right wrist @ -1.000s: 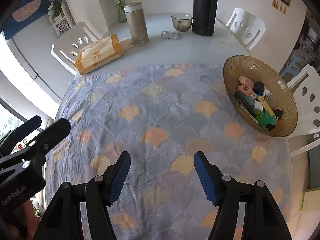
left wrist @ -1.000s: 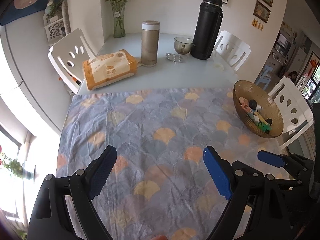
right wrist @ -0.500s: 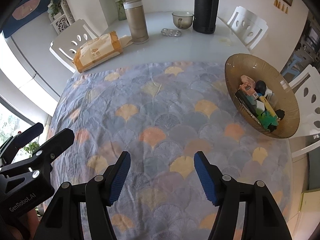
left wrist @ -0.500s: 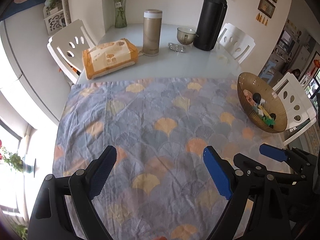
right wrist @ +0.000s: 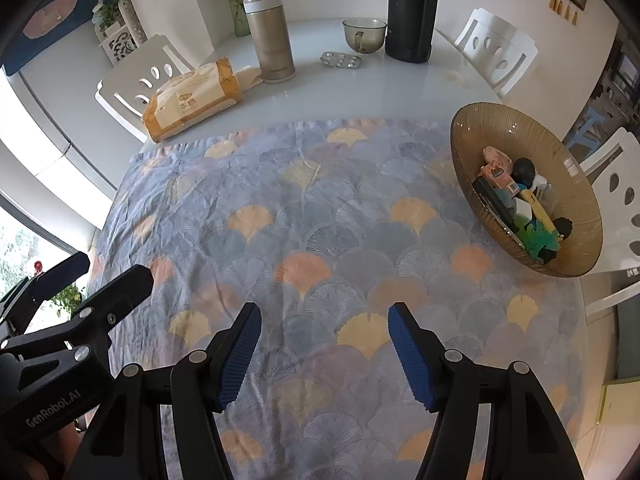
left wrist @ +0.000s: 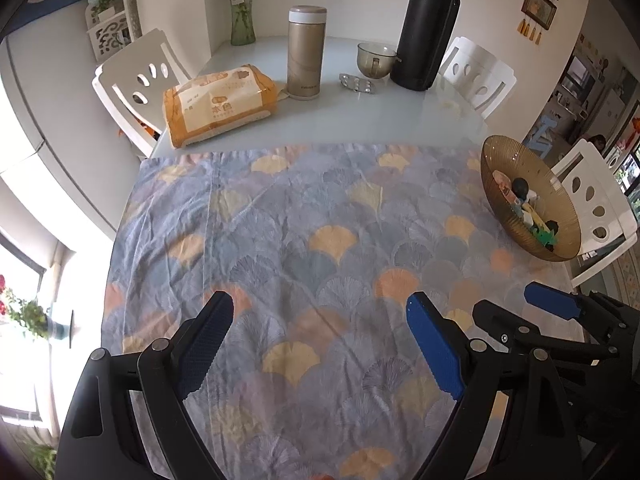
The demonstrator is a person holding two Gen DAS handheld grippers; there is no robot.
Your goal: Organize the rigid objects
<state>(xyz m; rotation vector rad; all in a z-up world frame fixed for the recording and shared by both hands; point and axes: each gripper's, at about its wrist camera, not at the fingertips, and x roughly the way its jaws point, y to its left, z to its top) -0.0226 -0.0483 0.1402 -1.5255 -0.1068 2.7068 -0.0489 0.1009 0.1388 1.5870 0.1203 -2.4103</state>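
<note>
A brown ribbed glass bowl (right wrist: pixel 576 184) stands at the right edge of the patterned cloth and holds several small toys (right wrist: pixel 516 204); it also shows in the left wrist view (left wrist: pixel 504 156). My left gripper (left wrist: pixel 320 346) is open and empty above the cloth's near part. My right gripper (right wrist: pixel 324 354) is open and empty, also above the cloth, to the right of the left one. The right gripper shows at the lower right of the left wrist view (left wrist: pixel 516 312).
A blue and orange fan-patterned cloth (left wrist: pixel 320 220) covers the near table. Behind it stand a tissue pack (left wrist: pixel 218 104), a gold flask (left wrist: pixel 306 52), a black thermos (left wrist: pixel 430 28), a glass cup (left wrist: pixel 374 60), a blister pack (left wrist: pixel 358 83) and a vase (left wrist: pixel 242 16). White chairs (left wrist: pixel 136 80) surround the table.
Both grippers have drawn back and risen a little from the table, staying open. Nothing on the table has moved.
</note>
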